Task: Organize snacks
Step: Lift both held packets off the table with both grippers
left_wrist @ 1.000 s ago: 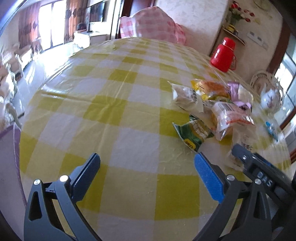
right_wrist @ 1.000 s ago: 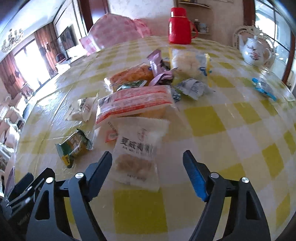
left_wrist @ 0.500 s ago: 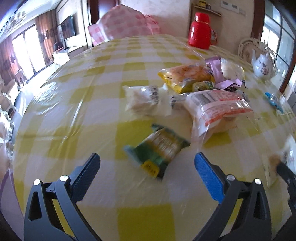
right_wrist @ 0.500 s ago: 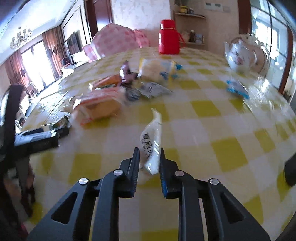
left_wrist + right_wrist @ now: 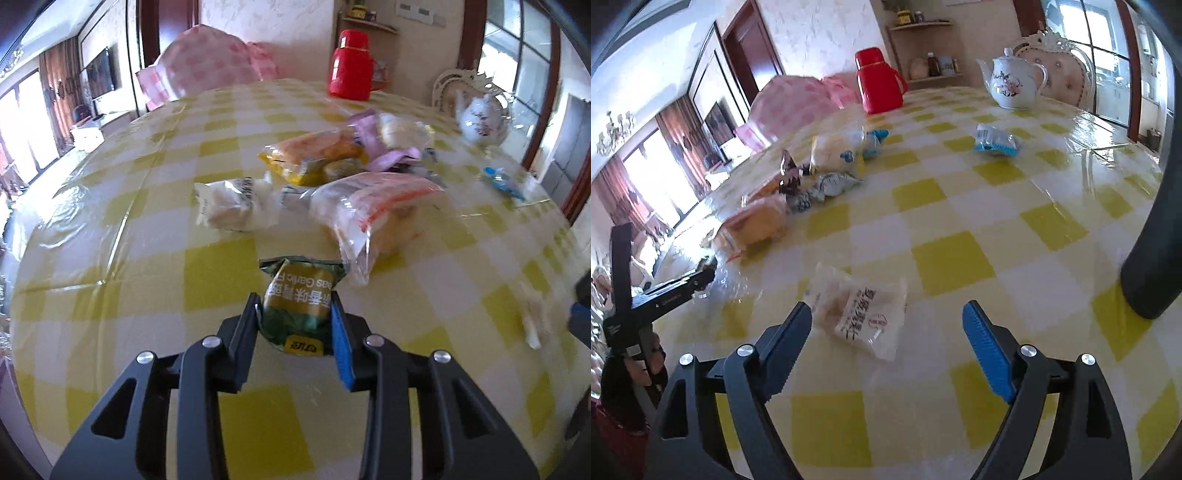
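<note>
A green snack packet (image 5: 299, 306) stands between the fingers of my left gripper (image 5: 294, 299). The jaws are closing and both pads press on its sides. Beyond it lies the snack pile: a clear bag with a red stripe (image 5: 369, 199), a yellow bag (image 5: 310, 155), a white packet (image 5: 232, 203) and a purple wrapper (image 5: 369, 136). In the right wrist view a white packet (image 5: 857, 310) lies flat on the checked cloth, apart from the pile. My right gripper (image 5: 886, 305) hangs over its near end, jaws opening wide, and the pads do not touch it.
The table (image 5: 147, 258) wears a glossy yellow and white checked cloth. A red thermos (image 5: 351, 66) and a white teapot (image 5: 1012, 85) stand at the far edge. A blue packet (image 5: 995, 142) lies alone near the teapot. A dark upright shape (image 5: 1148, 266) rises at the right.
My left gripper moved up to the green packet and closed on it. My right gripper gripped the white packet, carried it to the right away from the pile, then opened and left it lying flat.
</note>
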A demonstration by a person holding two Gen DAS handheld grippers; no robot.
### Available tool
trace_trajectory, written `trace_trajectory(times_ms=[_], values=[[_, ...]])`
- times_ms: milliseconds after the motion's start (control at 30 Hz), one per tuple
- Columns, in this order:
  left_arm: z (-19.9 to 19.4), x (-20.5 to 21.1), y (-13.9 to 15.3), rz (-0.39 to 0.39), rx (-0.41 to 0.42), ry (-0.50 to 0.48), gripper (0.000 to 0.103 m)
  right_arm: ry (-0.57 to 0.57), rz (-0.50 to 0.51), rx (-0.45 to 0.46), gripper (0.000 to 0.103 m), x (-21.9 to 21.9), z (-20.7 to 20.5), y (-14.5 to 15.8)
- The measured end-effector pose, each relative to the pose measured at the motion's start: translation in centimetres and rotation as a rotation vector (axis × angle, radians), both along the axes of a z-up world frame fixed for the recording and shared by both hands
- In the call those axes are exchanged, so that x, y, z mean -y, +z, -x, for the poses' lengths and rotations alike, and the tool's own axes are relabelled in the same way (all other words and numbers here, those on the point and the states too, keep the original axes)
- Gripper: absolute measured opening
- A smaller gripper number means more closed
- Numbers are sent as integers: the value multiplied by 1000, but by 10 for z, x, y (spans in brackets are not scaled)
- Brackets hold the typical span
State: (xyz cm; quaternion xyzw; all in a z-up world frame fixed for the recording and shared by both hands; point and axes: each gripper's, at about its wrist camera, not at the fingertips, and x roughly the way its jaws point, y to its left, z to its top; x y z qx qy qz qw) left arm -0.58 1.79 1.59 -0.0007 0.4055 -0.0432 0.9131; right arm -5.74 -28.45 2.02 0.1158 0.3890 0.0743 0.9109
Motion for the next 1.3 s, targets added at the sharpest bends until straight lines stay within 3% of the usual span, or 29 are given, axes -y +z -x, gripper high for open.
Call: trace_trajectory(times_ms=[167,400,467,500,533,633,933,1300], values=[[22,7,4,9,27,-25,37,122,99,-47,82,-28,-15,-6],[39,-2,2,39,1,-43,37,277,243,-123,81,-65,-54,-21],[41,-6,2,42,4,-38,37,294,297,-101,66,-70,-50,-23],[41,-7,2,44,5,-37,37,304,287,-89,48,-69,-47,-21],[42,-8,2,49,6,-36,36,298,273,-82,38,-67,-41,-19],[46,-8,3,59,9,-44,37,254,289,-26,28,-60,-21,-10],[64,13,7,67,32,-93,37,173,265,61,22,-47,10,14],[86,13,23,55,61,-103,37,200,225,127,21,-63,39,34]])
